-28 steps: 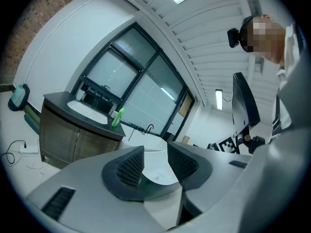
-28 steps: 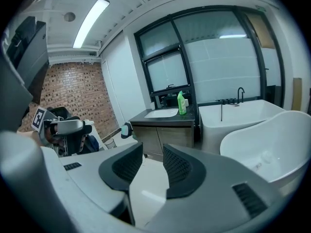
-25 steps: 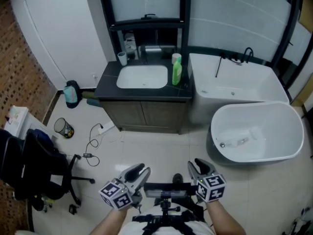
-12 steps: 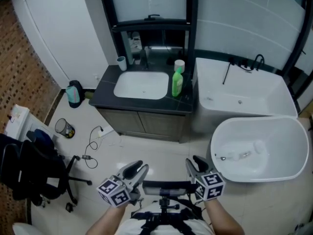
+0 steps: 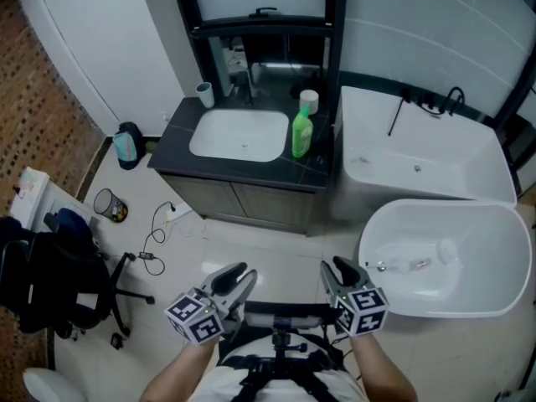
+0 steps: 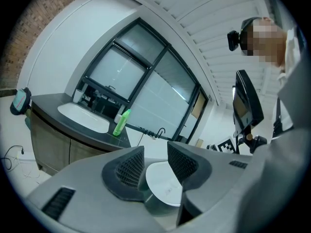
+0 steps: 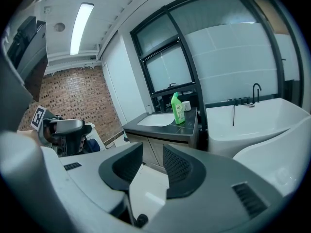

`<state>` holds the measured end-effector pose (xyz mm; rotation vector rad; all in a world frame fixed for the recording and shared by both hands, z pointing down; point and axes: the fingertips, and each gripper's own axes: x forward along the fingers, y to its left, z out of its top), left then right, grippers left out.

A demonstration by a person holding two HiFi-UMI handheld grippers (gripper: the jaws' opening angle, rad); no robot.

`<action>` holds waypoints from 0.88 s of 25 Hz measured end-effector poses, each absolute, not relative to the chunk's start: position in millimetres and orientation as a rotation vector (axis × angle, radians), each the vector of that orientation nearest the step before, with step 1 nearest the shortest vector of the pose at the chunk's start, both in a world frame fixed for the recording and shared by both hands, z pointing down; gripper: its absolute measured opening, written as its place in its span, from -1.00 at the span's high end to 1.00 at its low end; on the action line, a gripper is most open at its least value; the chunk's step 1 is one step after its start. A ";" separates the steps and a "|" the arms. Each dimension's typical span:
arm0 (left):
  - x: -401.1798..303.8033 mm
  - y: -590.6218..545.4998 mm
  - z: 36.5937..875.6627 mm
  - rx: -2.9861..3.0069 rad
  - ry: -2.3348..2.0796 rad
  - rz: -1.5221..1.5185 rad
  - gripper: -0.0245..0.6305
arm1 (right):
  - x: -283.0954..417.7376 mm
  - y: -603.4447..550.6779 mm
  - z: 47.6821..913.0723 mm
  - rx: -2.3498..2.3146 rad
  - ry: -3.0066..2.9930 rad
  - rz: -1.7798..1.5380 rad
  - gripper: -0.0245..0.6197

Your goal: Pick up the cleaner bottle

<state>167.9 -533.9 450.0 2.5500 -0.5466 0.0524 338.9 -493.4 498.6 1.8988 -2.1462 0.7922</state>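
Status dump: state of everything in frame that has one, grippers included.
cleaner bottle, upright on the counter, capped, untouched
left gripper, jaws apart, nothing between them
right gripper, jaws apart, nothing between them
sink, empty
cabinet doors, shut
white cup, upright at the counter's back left corner
waste bin, upright

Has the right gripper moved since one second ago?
Yes, forward. The right gripper now lies alongside the near end of the white oval bathtub; a second ago only its tips reached that rim.
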 end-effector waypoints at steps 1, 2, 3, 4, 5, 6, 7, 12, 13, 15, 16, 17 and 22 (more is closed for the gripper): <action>169.6 -535.7 449.8 2.549 -0.543 0.048 0.51 | 339.1 -495.1 500.8 1.892 -2.145 0.798 0.49; 170.8 -538.1 450.0 2.547 -0.541 0.046 0.51 | 339.0 -497.4 502.3 1.886 -2.144 0.803 0.49; 171.6 -541.1 450.7 2.544 -0.540 0.047 0.51 | 338.5 -500.0 503.2 1.882 -2.143 0.807 0.49; 171.7 -544.5 452.2 2.539 -0.539 0.049 0.51 | 337.7 -502.7 503.8 1.879 -2.141 0.811 0.49; 171.6 -548.5 454.4 2.534 -0.535 0.053 0.51 | 337.0 -505.7 504.3 1.879 -2.138 0.814 0.48; 171.6 -552.9 456.8 2.531 -0.530 0.057 0.51 | 337.1 -508.9 505.0 1.882 -2.132 0.816 0.48; 172.3 -557.7 459.2 2.529 -0.521 0.061 0.51 | 338.3 -512.6 505.8 1.890 -2.123 0.817 0.49; 175.8 -586.1 460.1 2.529 -0.458 0.065 0.51 | 340.0 -536.6 505.3 1.942 -2.086 0.834 0.49; 174.6 -594.2 458.8 2.532 -0.452 0.066 0.51 | 338.0 -542.9 504.6 1.945 -2.083 0.835 0.49; 171.4 -611.5 457.3 2.535 -0.443 0.069 0.51 | 335.1 -557.0 503.4 1.955 -2.075 0.839 0.49; 169.6 -619.6 456.8 2.539 -0.437 0.073 0.51 | 334.1 -564.2 503.0 1.963 -2.070 0.844 0.49; 167.8 -627.3 456.2 2.544 -0.429 0.077 0.51 | 333.3 -571.5 503.0 1.973 -2.064 0.850 0.49; 155.4 -667.6 455.5 2.542 -0.393 0.087 0.51 | 323.4 -608.3 505.8 2.007 -2.033 0.867 0.49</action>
